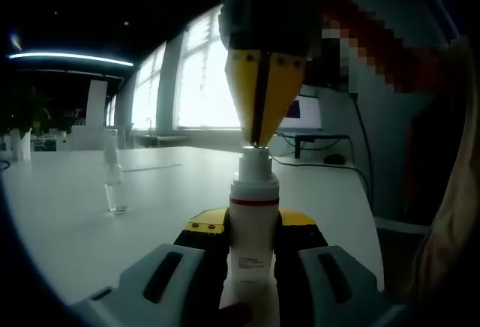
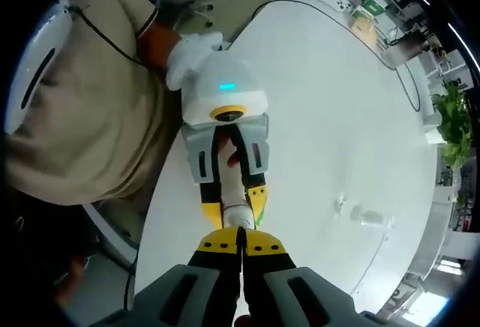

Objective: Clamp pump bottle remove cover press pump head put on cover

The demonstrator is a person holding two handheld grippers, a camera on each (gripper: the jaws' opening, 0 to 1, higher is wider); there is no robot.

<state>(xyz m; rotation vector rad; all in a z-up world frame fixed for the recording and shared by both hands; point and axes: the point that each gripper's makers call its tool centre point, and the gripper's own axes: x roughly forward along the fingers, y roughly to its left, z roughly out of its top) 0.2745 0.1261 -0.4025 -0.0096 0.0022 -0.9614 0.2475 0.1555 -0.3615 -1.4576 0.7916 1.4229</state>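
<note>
Standing clear cover point(image 1: 113, 181) beside clamped pump bottle point(image 1: 253, 222)

The left hand-held gripper point(image 1: 253, 256) is clamping a white pump bottle point(image 1: 253, 241) between its 2 yellow-and-black jaws, which are rising from the bottom of the left gripper view. The bottle is standing upright, a red band circling it below the neck. The right hand-held gripper point(image 1: 259, 141) is reaching down from above, its yellow jaws pinched together and their tips touching the pump head point(image 1: 256, 159). A clear cover point(image 1: 113, 181) is standing upright on the white tabletop point(image 1: 90, 214), well apart to the left. Bright windows point(image 1: 195, 79) are glowing behind, and a monitor point(image 1: 304, 113) is sitting at the tabletop's far edge.
</note>
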